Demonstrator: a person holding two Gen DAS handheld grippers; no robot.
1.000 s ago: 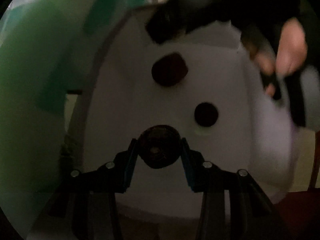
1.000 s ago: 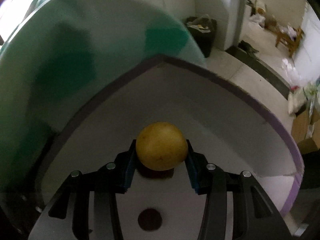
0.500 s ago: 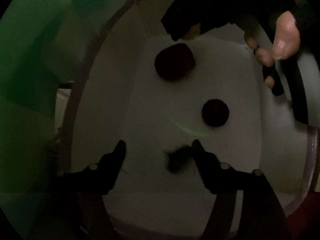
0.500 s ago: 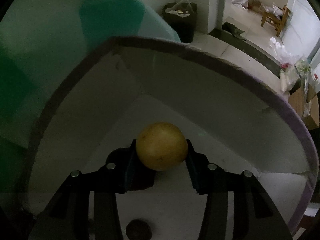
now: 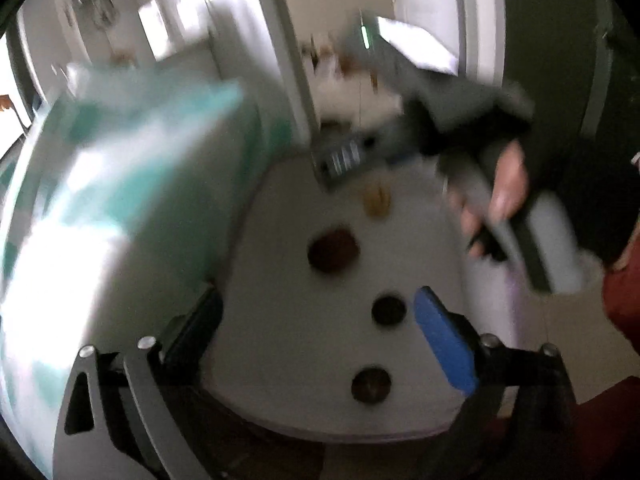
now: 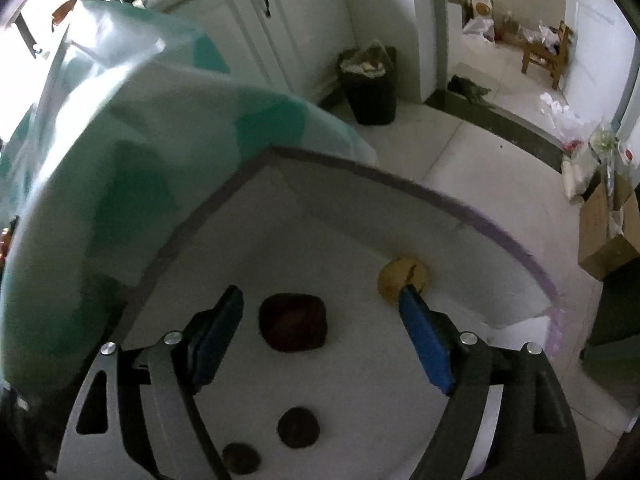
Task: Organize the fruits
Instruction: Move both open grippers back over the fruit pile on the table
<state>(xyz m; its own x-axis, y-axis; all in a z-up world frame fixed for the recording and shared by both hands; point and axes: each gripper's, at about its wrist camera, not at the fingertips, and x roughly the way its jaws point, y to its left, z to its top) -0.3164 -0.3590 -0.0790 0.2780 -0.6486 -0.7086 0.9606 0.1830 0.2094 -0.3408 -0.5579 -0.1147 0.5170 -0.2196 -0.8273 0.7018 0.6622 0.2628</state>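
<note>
A white foam box [image 6: 400,188] with a purple rim holds the fruit. On its floor lie a yellow fruit [image 6: 402,276], a dark red fruit [image 6: 294,322] and two small dark round fruits [image 6: 299,427] [image 6: 240,458]. My right gripper [image 6: 320,328] hangs above the box with its jaws opening. The dark red fruit lies below the gap, untouched, and the yellow fruit rests beside the right fingertip. My left gripper [image 5: 320,320] is also opening above the box and grips nothing. Beneath it lie the small dark fruits [image 5: 389,310] [image 5: 371,385], the red fruit [image 5: 333,250] and the yellow fruit [image 5: 376,202].
A green and white plastic sheet [image 6: 120,160] bulges along the box's left side. The person's hand [image 5: 504,184] holds the other tool over the box's far right. On the tiled floor beyond stand a black bin [image 6: 370,88], a wooden chair [image 6: 546,52] and a cardboard box [image 6: 608,232].
Both grippers opened and let go: the left dropped a small dark fruit, the right the yellow fruit. Both rose out of the box, and the yellow fruit now lies to the right.
</note>
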